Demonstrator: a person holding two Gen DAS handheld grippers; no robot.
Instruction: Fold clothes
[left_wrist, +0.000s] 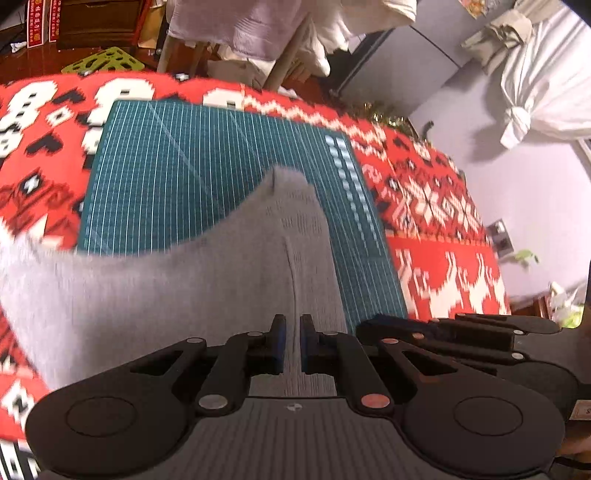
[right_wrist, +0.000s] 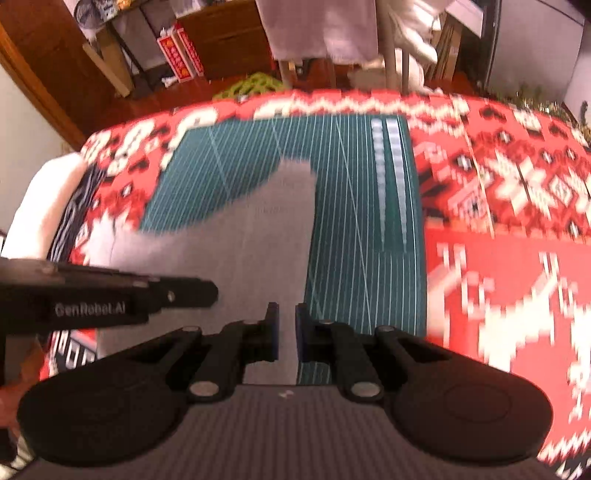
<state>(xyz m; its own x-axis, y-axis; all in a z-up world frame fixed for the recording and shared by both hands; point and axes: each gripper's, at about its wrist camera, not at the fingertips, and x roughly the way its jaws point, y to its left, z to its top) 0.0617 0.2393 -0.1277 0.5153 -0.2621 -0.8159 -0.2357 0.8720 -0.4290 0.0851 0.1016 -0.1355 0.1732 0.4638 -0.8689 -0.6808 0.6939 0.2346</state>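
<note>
A grey garment (left_wrist: 177, 280) is held near one edge by both the left tongs (left_wrist: 291, 341) and right tongs (right_wrist: 286, 332), narrowly clamped, over a green mat (left_wrist: 207, 162) on the surface. A fold seems under way; laying it flat is probably needed next.

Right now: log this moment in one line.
left gripper: shut on sock | right gripper: shut on sock | sock over mat

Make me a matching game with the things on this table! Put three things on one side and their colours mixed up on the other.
Things:
1. sock
2. cutting mat
3. tablecloth

Colours:
A. teal green with white grid lines
B. red with white and black patterns
C. plain grey

Pairs: 1-C, 2-A, 3-B
</note>
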